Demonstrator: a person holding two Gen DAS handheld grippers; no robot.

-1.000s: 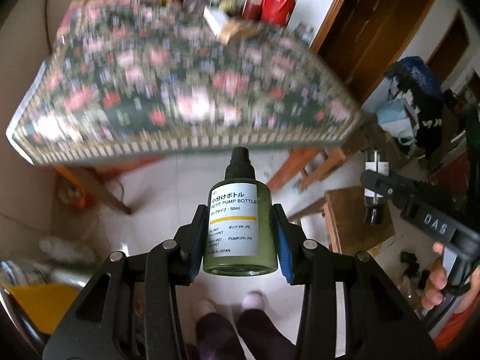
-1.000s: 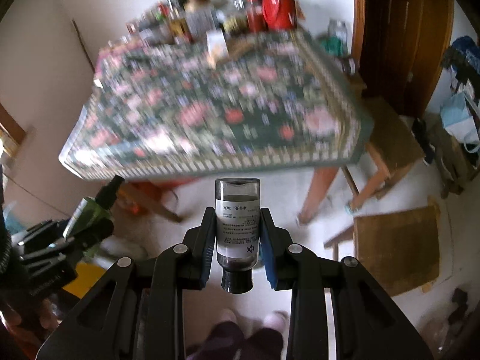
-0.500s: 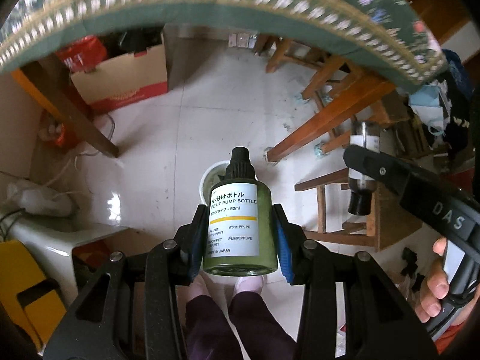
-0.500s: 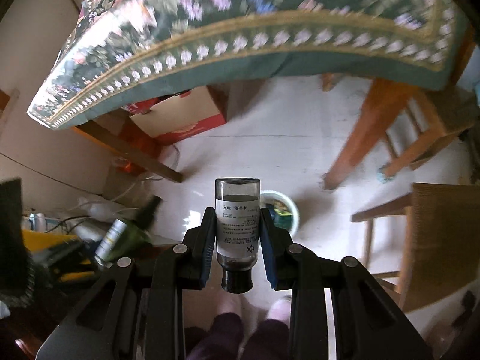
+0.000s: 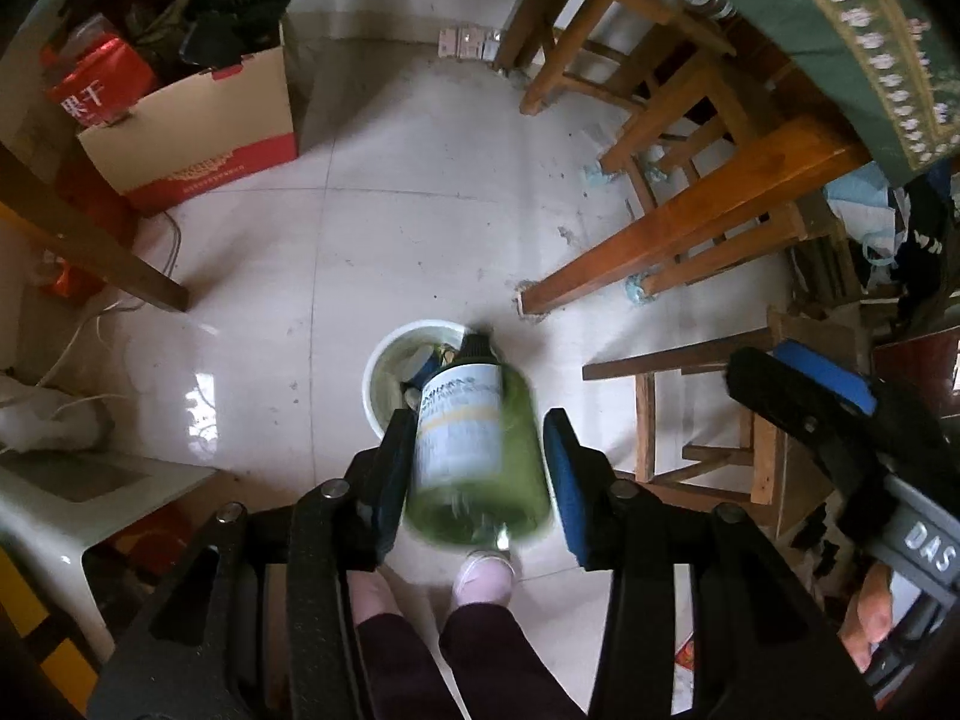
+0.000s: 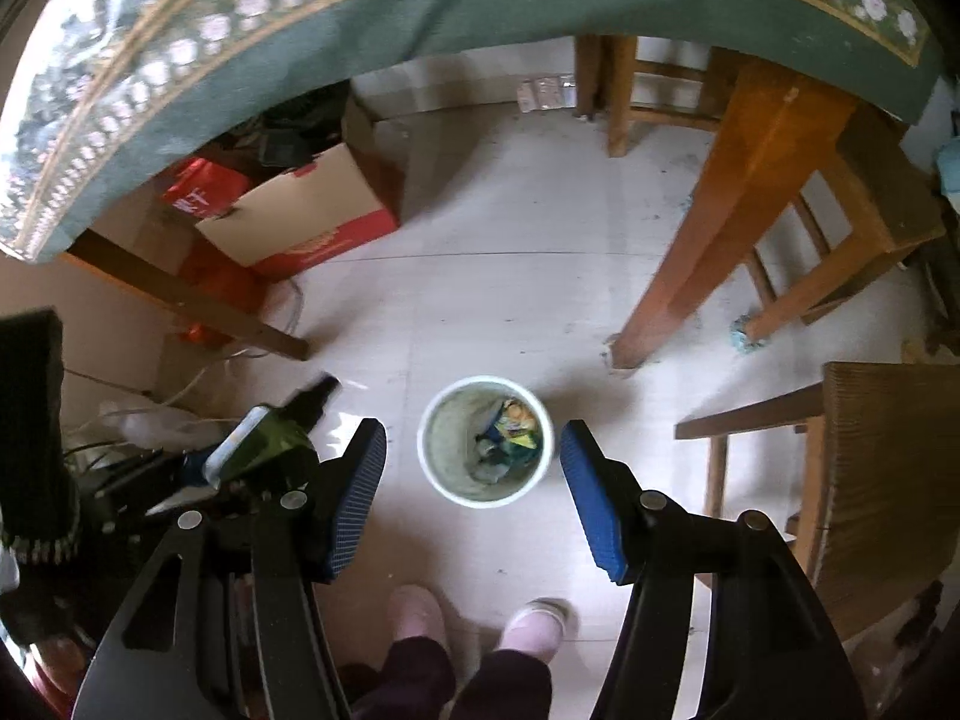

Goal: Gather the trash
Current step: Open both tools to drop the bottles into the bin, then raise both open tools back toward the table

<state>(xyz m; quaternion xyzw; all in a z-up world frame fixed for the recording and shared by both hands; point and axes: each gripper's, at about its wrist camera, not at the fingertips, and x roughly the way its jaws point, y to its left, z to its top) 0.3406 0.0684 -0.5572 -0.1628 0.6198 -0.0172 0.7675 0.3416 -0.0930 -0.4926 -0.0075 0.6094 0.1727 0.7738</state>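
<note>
A green pump bottle [image 5: 474,456] with a white label and black cap sits blurred and tilted between the fingers of my left gripper [image 5: 474,438]. The jaws are opening and a gap shows beside the right blue pad. Straight below stands a small white bin [image 5: 384,360] on the tiled floor. In the right wrist view my right gripper [image 6: 473,429] hangs over the same bin [image 6: 429,420], its jaws opening with nothing between them. Wrappers and other scraps lie in the bin. The green bottle [image 6: 270,438] shows at the left there. A finger [image 5: 804,384] of the right gripper shows in the left wrist view.
A cardboard box [image 5: 198,120] stands under the table. Wooden table legs [image 5: 690,222] slant near the bin. A wooden chair [image 6: 888,480] is to the right, a white stool [image 5: 78,492] to the left. The person's feet [image 6: 534,618] stand just behind the bin. The green tablecloth [image 6: 420,0] hangs overhead.
Both grippers sank from above the table to below its edge, over the bin. The right gripper opened and its clear bottle is gone. The green bottle tipped and loosened in the left gripper.
</note>
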